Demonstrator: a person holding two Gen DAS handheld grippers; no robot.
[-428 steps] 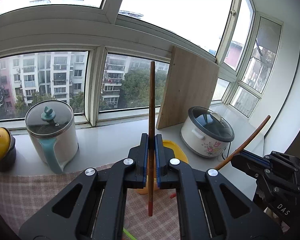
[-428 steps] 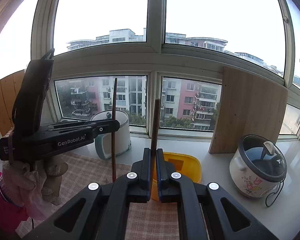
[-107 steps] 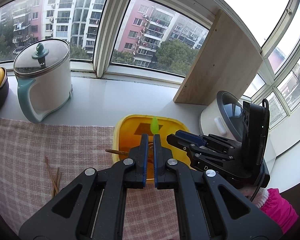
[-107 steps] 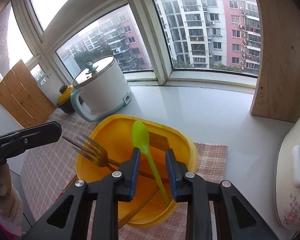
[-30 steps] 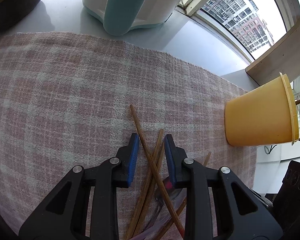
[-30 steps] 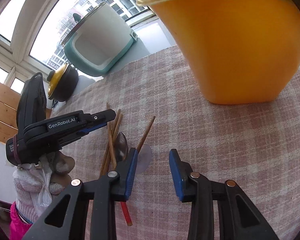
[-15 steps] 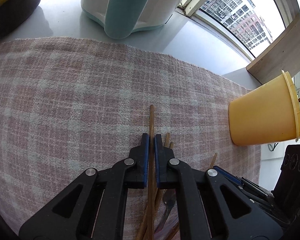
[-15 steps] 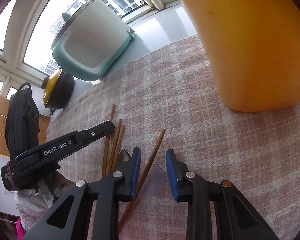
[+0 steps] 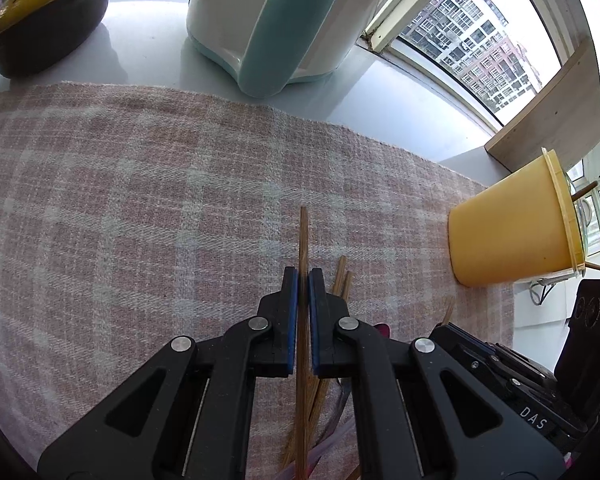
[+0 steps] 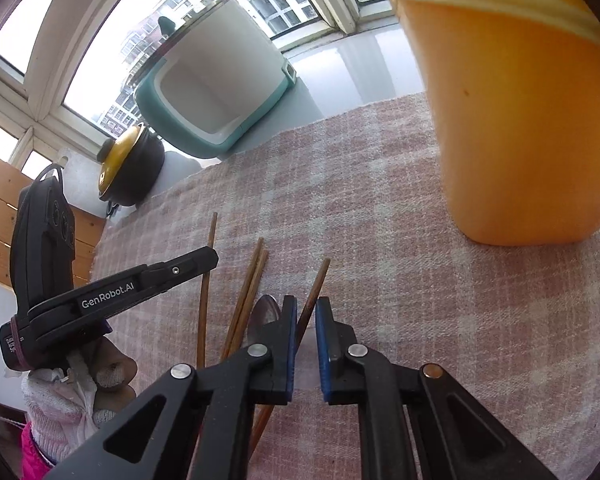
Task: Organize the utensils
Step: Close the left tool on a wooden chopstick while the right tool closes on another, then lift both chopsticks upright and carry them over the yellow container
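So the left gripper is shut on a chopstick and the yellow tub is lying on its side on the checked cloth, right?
Not quite: in the right wrist view the yellow tub stands upright on the checked cloth. The left gripper is indeed shut on a chopstick.

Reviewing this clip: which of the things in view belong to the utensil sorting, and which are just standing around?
Part of the job:
left gripper, shut on a chopstick
right gripper, jaws around another chopstick, not fully shut
two loose chopsticks
metal spoon
yellow tub

Just standing around:
electric pot
black pot with yellow lid
wooden board
checked cloth
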